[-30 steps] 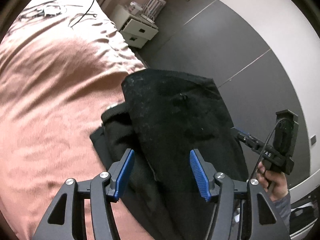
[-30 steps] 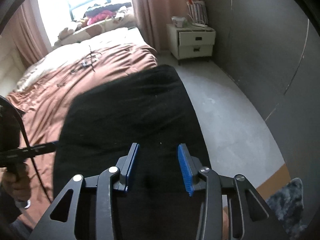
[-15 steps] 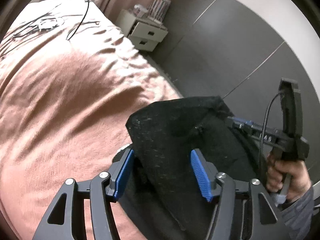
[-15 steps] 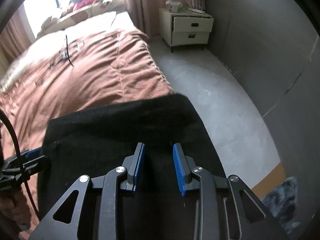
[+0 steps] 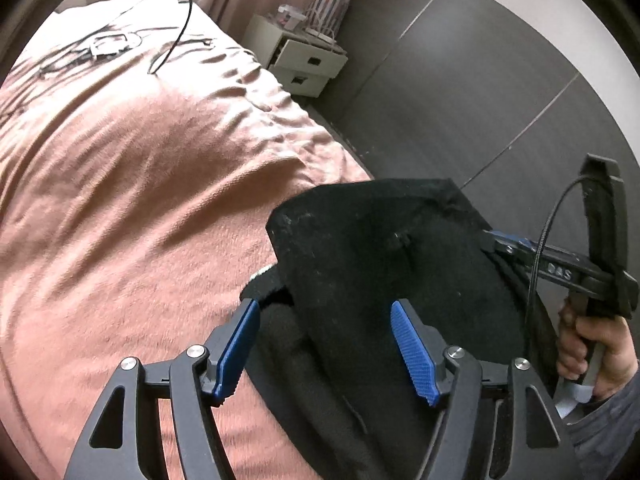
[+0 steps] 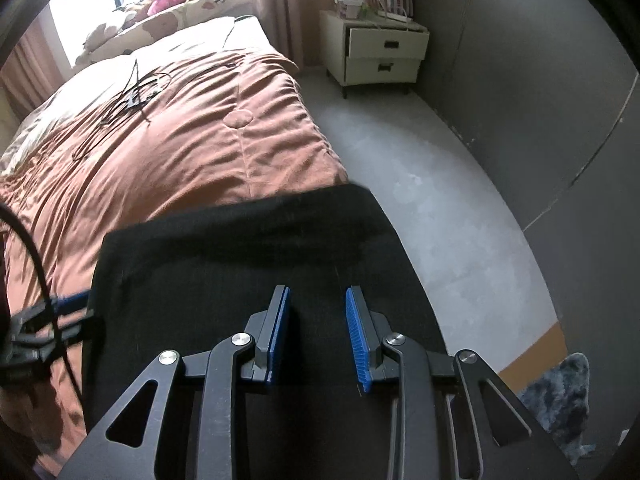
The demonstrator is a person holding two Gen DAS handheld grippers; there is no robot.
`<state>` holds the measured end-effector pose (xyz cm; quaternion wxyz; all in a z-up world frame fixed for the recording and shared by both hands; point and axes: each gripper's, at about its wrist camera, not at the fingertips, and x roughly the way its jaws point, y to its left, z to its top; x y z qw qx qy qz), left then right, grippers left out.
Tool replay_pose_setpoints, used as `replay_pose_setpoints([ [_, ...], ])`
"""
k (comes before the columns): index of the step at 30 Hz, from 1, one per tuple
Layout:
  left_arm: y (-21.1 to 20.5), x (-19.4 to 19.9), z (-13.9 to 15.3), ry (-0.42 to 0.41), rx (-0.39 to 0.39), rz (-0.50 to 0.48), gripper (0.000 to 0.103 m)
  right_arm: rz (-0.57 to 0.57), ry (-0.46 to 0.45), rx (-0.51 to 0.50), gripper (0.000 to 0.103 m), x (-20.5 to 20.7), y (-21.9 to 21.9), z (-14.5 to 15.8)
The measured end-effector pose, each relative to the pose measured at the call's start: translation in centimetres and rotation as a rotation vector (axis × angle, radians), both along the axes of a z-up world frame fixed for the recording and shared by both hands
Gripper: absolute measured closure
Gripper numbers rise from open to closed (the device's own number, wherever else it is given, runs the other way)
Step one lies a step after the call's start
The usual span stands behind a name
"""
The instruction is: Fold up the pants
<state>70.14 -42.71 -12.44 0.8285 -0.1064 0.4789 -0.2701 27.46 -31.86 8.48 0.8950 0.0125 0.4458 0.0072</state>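
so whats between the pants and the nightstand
In the right wrist view, rumpled brown bedspread and bare grey floor separate the black pants from the white nightstand.

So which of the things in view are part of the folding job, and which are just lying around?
In the job:
- black pants
- left gripper, jaws opening
- right gripper
- bed cover under the pants

Lying about:
- cables on the bed
- nightstand
- grey rug

Both wrist views look steeply down (close) at shared pants [image 5: 384, 280].
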Motion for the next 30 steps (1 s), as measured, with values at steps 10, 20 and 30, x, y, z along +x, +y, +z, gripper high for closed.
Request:
replay_pose_setpoints([
  [10, -1.3, -4.2, 1.3, -0.010, 0.036, -0.053, 0.032, -0.041, 0.019, -0.036, 0.077, -6.4, -3.4, -1.6],
  [20, 0.9, -9.6, 4.0, -0.016, 0.052, -0.087, 0.032, -0.182, 0.084, -0.012, 0.077, -12.4, -5.6, -1.5],
  [30, 2.6, -15.2, 9.7, -0.081, 0.089, -0.115, 0.030, -0.149, 0.034, -0.007, 0.063, -18.6, -2.7, 3.7],
])
